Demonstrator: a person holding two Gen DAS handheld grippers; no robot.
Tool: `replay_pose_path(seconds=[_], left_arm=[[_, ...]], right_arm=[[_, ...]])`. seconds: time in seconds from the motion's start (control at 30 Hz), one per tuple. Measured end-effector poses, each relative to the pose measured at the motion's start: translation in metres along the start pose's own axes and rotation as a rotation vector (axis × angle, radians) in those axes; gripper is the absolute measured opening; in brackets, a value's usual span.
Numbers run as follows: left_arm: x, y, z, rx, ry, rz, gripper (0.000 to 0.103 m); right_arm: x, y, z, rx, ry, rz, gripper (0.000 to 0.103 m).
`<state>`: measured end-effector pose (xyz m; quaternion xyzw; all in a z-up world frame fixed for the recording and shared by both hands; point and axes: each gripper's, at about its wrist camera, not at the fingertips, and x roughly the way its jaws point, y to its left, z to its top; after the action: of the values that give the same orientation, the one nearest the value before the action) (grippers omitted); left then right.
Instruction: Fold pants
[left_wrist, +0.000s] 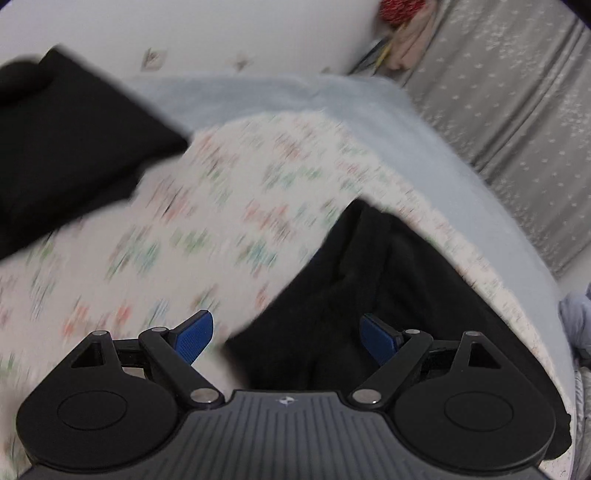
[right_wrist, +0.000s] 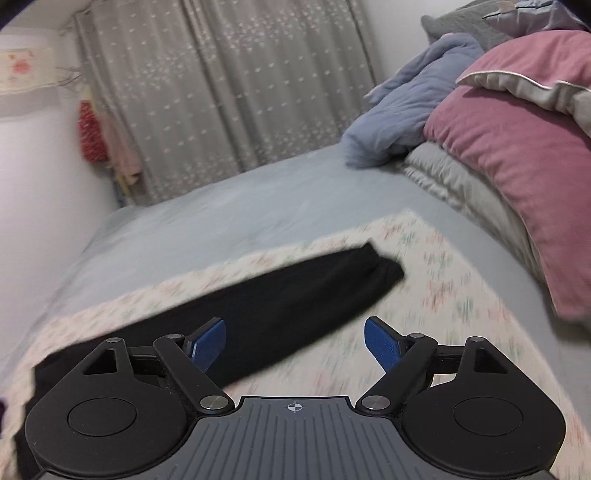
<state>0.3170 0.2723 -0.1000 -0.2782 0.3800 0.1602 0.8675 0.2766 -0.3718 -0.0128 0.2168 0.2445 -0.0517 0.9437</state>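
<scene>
Black pants lie stretched out on a floral cloth on the bed, the cuffed leg end at the far right. In the left wrist view the pants lie crumpled under and right of my left gripper, which is open and empty above them. A second black garment lies at the upper left. My right gripper is open and empty, hovering over the pant leg.
The floral cloth covers a light blue bed sheet. A pink pillow, a grey quilt and a blue blanket are piled at the right. Grey curtains hang behind.
</scene>
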Motion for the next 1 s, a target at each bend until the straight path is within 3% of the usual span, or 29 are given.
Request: replay_pose_path(seconds=[0.17, 0.27, 0.33, 0.37, 0.43, 0.5, 0.57, 0.67, 0.77, 0.8, 0.9, 0.97, 1.0], left_arm=[[0.004, -0.006, -0.026, 0.053, -0.005, 0.098, 0.087], [0.016, -0.003, -0.04, 0.079, 0.0, 0.092, 0.081], [0.022, -0.004, -0.042, 0.117, -0.014, 0.097, 0.043], [0.022, -0.005, -0.041, 0.131, -0.013, 0.072, 0.03], [0.023, -0.003, -0.039, 0.11, -0.008, 0.057, 0.018], [0.02, 0.004, -0.036, 0.076, -0.015, 0.047, 0.014], [0.011, 0.021, -0.027, -0.003, -0.042, 0.035, 0.012], [0.008, 0.047, -0.018, -0.091, -0.023, -0.003, 0.012], [0.004, 0.061, -0.019, -0.13, -0.014, -0.007, 0.011], [0.002, 0.061, -0.019, -0.128, -0.018, -0.004, 0.011], [-0.001, 0.05, -0.024, -0.058, -0.038, 0.039, 0.011], [0.002, 0.037, -0.028, 0.045, -0.037, 0.07, 0.014], [0.005, 0.031, -0.03, 0.121, -0.023, 0.089, 0.021]], right_arm=[[-0.042, 0.005, -0.066, -0.026, 0.047, -0.003, 0.084], [-0.035, -0.034, -0.099, 0.013, 0.083, -0.127, 0.084], [-0.031, -0.07, -0.11, 0.076, 0.119, -0.229, 0.084], [-0.035, -0.089, -0.111, 0.134, 0.116, -0.251, 0.083], [-0.048, -0.119, -0.111, 0.204, 0.074, -0.306, 0.082], [-0.054, -0.14, -0.11, 0.193, 0.059, -0.447, 0.082], [-0.053, -0.161, -0.112, 0.192, 0.078, -0.528, 0.078], [-0.054, -0.177, -0.12, 0.288, 0.084, -0.374, 0.058], [-0.043, -0.15, -0.118, 0.178, 0.103, -0.313, 0.048], [-0.037, -0.139, -0.118, 0.133, 0.12, -0.303, 0.041], [-0.012, -0.128, -0.121, 0.075, 0.224, -0.315, 0.022], [-0.001, -0.122, -0.123, 0.031, 0.253, -0.35, 0.022], [0.0, -0.121, -0.121, 0.028, 0.248, -0.358, 0.022]])
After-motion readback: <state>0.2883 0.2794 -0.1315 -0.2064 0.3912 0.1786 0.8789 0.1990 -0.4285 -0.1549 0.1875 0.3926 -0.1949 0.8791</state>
